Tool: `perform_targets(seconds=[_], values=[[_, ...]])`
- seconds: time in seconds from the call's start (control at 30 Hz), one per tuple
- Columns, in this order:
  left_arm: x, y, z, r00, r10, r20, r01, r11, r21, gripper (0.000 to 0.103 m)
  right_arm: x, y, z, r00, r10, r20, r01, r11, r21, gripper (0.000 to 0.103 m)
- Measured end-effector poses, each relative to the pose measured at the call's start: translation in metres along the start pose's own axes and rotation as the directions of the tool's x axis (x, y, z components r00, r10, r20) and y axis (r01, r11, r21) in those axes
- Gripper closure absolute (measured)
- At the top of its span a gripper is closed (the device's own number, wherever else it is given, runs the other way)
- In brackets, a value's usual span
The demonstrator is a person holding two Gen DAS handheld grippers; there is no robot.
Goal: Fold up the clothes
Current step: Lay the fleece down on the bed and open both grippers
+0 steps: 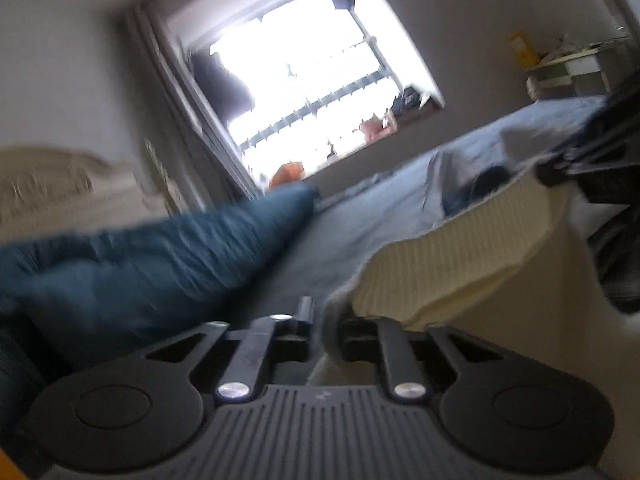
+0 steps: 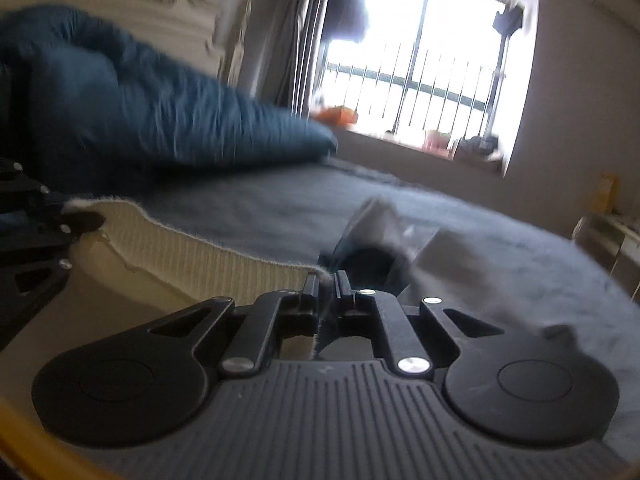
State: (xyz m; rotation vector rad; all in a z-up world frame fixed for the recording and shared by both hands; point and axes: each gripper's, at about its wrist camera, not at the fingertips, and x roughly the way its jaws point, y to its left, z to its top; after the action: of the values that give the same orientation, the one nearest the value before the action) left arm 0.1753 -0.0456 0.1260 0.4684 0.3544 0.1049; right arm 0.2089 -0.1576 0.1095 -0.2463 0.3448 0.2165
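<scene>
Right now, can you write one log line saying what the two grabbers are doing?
left gripper: open, cream knit garment between fingers | right gripper: shut on garment's ribbed edge | surface: grey-blue bed

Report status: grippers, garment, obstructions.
Right gripper shut on cream knit garment at its ribbed edge. Left gripper open, garment edge between its fingers. Teal pillow alongside on bed, not blocking.

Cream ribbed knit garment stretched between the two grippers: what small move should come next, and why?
Probably open the right gripper and let its corner drop. The cream ribbed knit garment hangs low over the grey-blue bedcover. The right jaws pinch one hem corner, while the left gripper already looks parted around the other, though blur makes that uncertain.
</scene>
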Motion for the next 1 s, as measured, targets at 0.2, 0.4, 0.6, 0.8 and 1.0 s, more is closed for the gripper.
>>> perform_targets(seconds=[0.2, 0.4, 0.6, 0.8, 1.0], values=[[0.067, 0.097, -0.07, 0.902, -0.337, -0.27, 0.242, 0.912, -0.332, 0.013, 0.034, 0.016, 0.023, 0.977, 0.113, -0.182, -0.085, 0.984, 0.156, 0.045], [0.064, 0.15, -0.079, 0.882, -0.424, -0.206, 0.181, 0.708, -0.683, 0.007, 0.032, -0.008, 0.003, 0.93, 0.355, -0.096, -0.272, 0.839, 0.471, 0.021], [0.016, 0.176, -0.08, 0.915, -0.334, -0.225, 0.153, 0.805, -0.573, 0.008, -0.035, 0.011, 0.017, 0.962, 0.239, -0.134, -0.215, 0.961, 0.174, 0.02], [-0.141, 0.192, -0.125, 0.952, -0.211, -0.222, 0.138, 0.943, -0.302, 0.008, -0.168, 0.042, -0.021, 0.863, 0.479, -0.163, -0.486, 0.874, -0.003, 0.02], [-0.27, 0.174, -0.212, 0.906, -0.332, -0.264, 0.213, 0.894, -0.394, 0.015, -0.271, 0.085, -0.086, 0.694, 0.7, -0.165, -0.699, 0.711, 0.076, 0.02]])
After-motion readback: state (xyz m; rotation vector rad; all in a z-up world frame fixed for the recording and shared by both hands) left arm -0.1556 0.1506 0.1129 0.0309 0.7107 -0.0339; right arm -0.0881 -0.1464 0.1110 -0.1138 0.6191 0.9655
